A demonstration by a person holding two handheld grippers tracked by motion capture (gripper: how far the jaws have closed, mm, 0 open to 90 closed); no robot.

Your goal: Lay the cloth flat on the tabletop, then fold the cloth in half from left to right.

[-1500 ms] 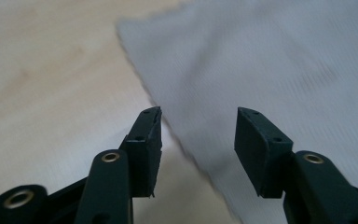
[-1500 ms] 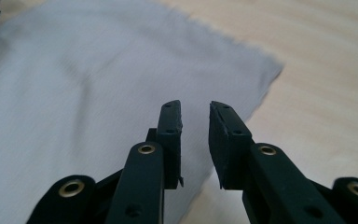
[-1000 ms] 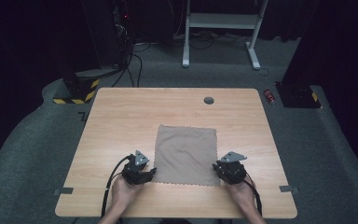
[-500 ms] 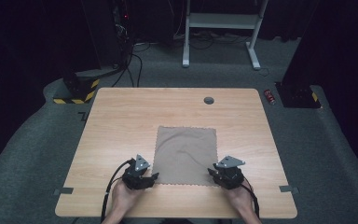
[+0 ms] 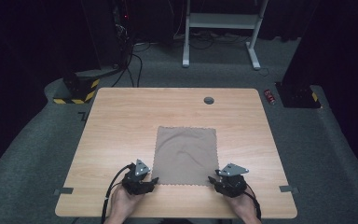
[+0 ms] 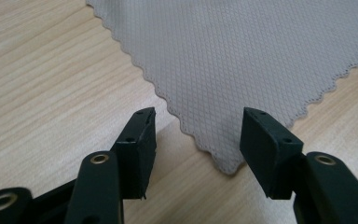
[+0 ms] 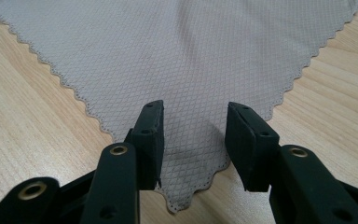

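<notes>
Left gripper (image 5: 152, 181) stands with jaws apart at the near-left corner of the grey cloth (image 5: 185, 148), which lies flat mid-table (image 5: 121, 116). Right gripper (image 5: 213, 179), jaws just opening, straddles the near-right corner, not pressing. Uneven pinches could wrinkle or skew the cloth. A grommet hole (image 5: 209, 100) sits far off; nothing obstructs.

The right gripper (image 7: 193, 140) rises from the bottom of the frame; its jaws, just opening, straddle a corner of the grey cloth (image 7: 177, 60) without pressing it. The wooden table (image 7: 23, 135) shows at lower left and right.
</notes>
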